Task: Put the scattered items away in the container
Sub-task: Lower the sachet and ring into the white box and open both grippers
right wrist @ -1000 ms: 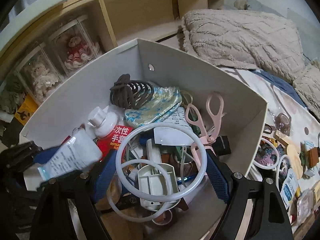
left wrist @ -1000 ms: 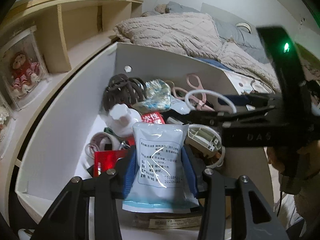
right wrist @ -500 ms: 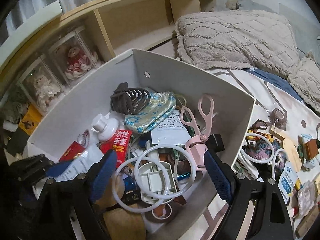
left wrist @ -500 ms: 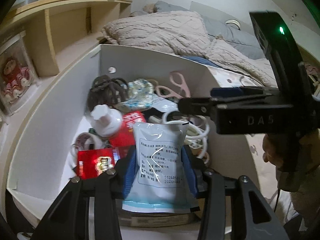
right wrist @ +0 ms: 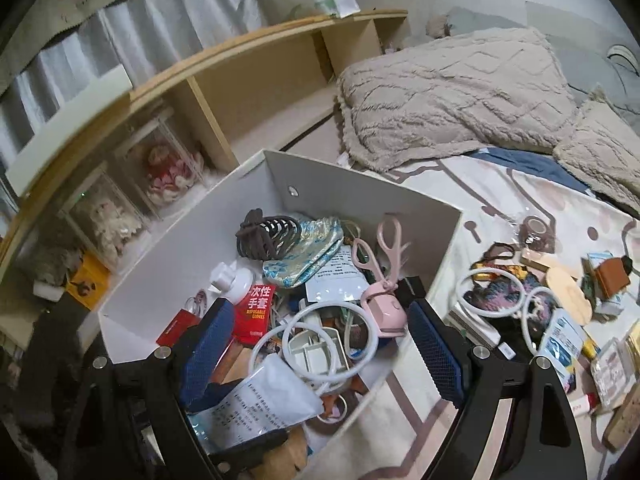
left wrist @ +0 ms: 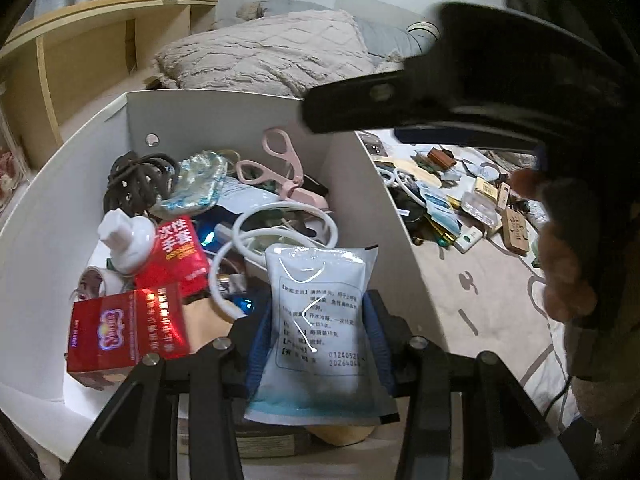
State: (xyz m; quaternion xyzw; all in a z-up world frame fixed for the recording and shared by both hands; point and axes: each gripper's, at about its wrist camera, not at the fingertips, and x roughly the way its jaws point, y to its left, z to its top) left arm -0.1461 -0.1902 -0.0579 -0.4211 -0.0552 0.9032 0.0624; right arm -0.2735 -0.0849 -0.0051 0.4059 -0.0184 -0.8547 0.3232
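Since the earlier frame the right tongs (right wrist: 316, 344) have been drawn up and back from the white container (right wrist: 360, 184), and the white ring (right wrist: 332, 344) once framed between their blue pads is now seen lying among the contents, touched by neither pad; the jaws stand wide apart with nothing between them. A pale blue sachet (left wrist: 320, 320) with printed text is gripped between the blue pads of the left tongs (left wrist: 318, 330), held upright above the near edge of the container, over the heaped items. Inside the container a red carton (left wrist: 124, 328) is seen at the near left, a red glove packet (left wrist: 180, 256) beside a white bottle cap (left wrist: 126, 240), a dark brown hair claw (left wrist: 136, 184) towards the far corner, a blue patterned pouch (left wrist: 198, 184) next to it, and a pink eyelash curler (left wrist: 280, 168) propped against the right-hand wall. The container is set on a bed sheet (right wrist: 500, 200) printed with pale shapes — no worktop is involved. To the right of the container, on the sheet, more scattered items are left: two linked white rings (right wrist: 512, 300), a dark knitted piece (right wrist: 504, 292), a round wooden disc (right wrist: 568, 292) and small packets. Beyond, a beige textured blanket (right wrist: 460, 96) is heaped on the bed, and a wooden shelf (right wrist: 256, 80) runs along the left — dolls in clear cases (right wrist: 168, 168) are stood below it.
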